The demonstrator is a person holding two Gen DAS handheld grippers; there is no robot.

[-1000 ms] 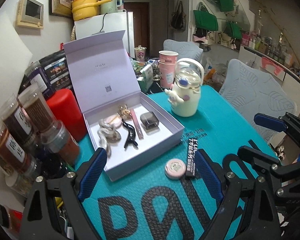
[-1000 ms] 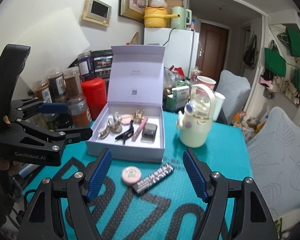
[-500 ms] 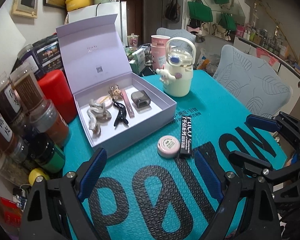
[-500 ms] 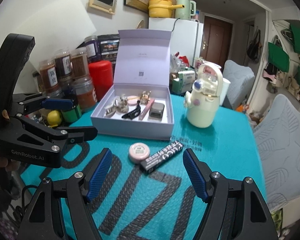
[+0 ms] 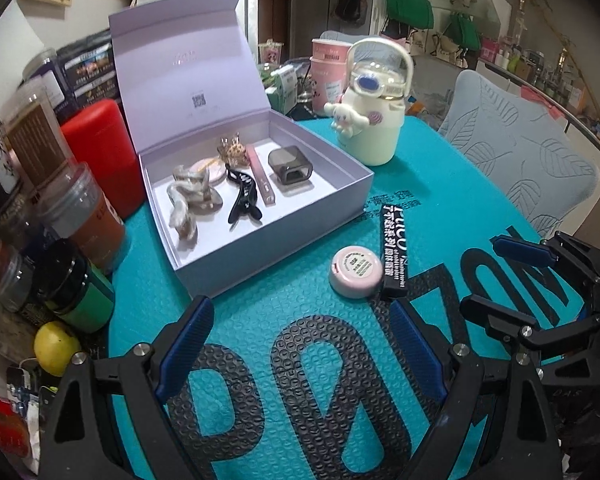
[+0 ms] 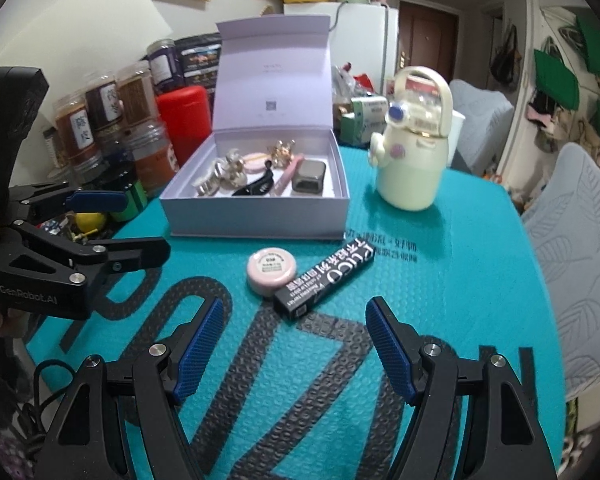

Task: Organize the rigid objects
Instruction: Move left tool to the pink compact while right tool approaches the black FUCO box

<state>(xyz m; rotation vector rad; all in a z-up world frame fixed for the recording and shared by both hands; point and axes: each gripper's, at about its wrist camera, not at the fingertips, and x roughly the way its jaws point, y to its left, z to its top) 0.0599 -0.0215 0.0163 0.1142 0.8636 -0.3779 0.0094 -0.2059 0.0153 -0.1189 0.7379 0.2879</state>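
Sinking toward the teal foam mat (image 6: 440,280), both grippers now sit lower and nearer the loose items than a second ago. The left gripper (image 5: 300,344) and right gripper (image 6: 292,344) both stand wide apart and hold nothing. The round pink compact (image 6: 271,271) and the long black printed carton (image 6: 324,282) lie touching at the frame's centre, just below the open lilac box (image 6: 256,216) that already holds hair clips. The approach probably means a first pickup is next.
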